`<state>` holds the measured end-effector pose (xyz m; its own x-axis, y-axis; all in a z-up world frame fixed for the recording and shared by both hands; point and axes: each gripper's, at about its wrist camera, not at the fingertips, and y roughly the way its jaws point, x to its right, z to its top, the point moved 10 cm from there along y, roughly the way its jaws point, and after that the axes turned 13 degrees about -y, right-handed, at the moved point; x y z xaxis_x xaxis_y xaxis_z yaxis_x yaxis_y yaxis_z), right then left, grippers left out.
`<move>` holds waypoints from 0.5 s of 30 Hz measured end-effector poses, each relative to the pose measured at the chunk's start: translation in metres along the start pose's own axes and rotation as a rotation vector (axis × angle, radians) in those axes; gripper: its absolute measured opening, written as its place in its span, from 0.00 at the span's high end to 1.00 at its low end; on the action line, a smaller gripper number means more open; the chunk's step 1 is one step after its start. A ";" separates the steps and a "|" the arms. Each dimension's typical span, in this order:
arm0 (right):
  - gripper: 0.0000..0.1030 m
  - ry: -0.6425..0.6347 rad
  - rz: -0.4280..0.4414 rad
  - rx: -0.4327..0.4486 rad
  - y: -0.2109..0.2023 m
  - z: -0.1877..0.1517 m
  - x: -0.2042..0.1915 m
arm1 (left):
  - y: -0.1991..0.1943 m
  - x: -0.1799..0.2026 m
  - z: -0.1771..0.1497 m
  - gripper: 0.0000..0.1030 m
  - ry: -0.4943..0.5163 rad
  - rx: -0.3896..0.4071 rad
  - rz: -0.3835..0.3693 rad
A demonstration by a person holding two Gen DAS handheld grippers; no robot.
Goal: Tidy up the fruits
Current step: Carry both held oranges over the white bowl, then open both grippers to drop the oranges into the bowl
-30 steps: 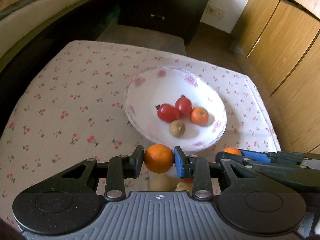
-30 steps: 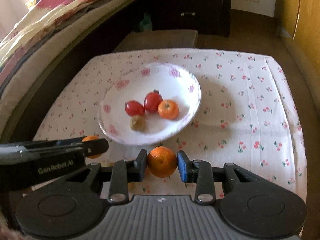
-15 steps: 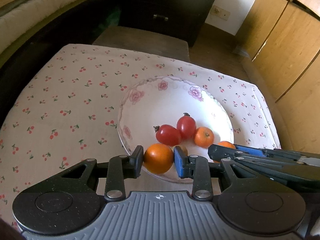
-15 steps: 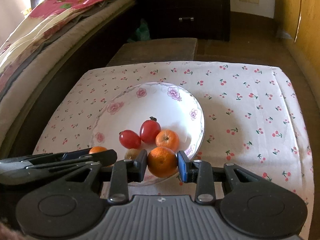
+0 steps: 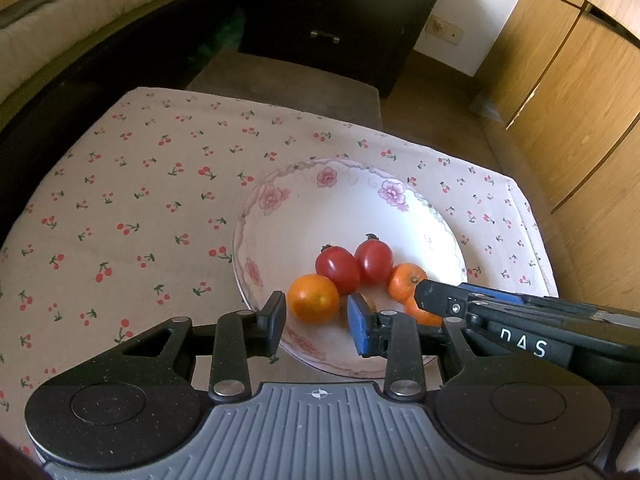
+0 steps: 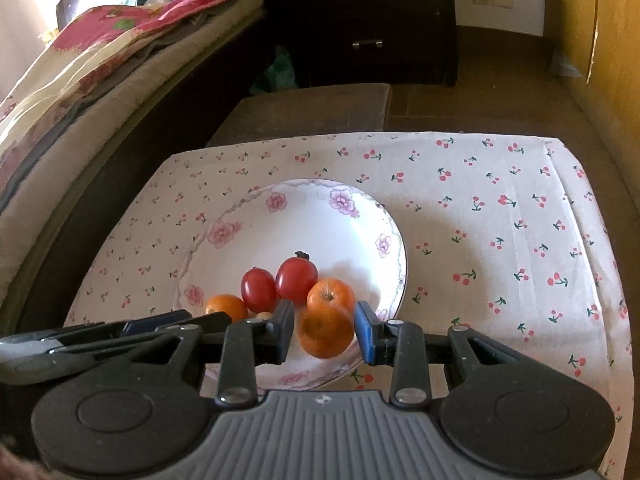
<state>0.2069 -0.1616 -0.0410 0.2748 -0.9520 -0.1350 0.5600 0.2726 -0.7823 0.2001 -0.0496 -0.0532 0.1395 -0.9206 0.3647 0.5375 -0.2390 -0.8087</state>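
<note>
A white flowered bowl (image 5: 352, 208) (image 6: 320, 224) on the cherry-print cloth holds two red tomatoes (image 5: 352, 264) (image 6: 280, 284), a small orange (image 5: 404, 280) (image 6: 330, 294) and a mostly hidden kiwi (image 6: 264, 315). My left gripper (image 5: 316, 316) is open over the bowl's near side, with an orange (image 5: 314, 298) loose between its jaws. My right gripper (image 6: 325, 332) is open too, with another orange (image 6: 326, 332) between its jaws, clear of both pads. Each gripper shows in the other's view (image 5: 500, 308) (image 6: 120, 332).
The table's cloth (image 5: 120, 208) (image 6: 500, 220) ends close to the bowl on the right. A bed (image 6: 80, 80) runs along the left, a dark drawer unit (image 5: 340, 12) and a low stool (image 5: 288, 80) stand behind, wooden cabinets (image 5: 580, 100) at right.
Both grippers carried their oranges forward over the bowl, lowered them and opened. The oranges now sit free between the jaws beside the other fruit.
</note>
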 end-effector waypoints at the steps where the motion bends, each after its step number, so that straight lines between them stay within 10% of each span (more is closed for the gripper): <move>1: 0.67 0.001 -0.001 0.003 0.000 0.001 0.000 | 0.000 0.000 0.000 0.58 -0.002 0.001 -0.001; 15: 0.65 0.001 -0.002 0.016 -0.015 -0.003 -0.001 | -0.015 0.003 -0.003 0.55 0.006 0.016 -0.029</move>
<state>0.1955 -0.1655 -0.0309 0.2724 -0.9528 -0.1340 0.5734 0.2726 -0.7726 0.1905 -0.0493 -0.0417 0.1182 -0.9152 0.3853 0.5541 -0.2612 -0.7904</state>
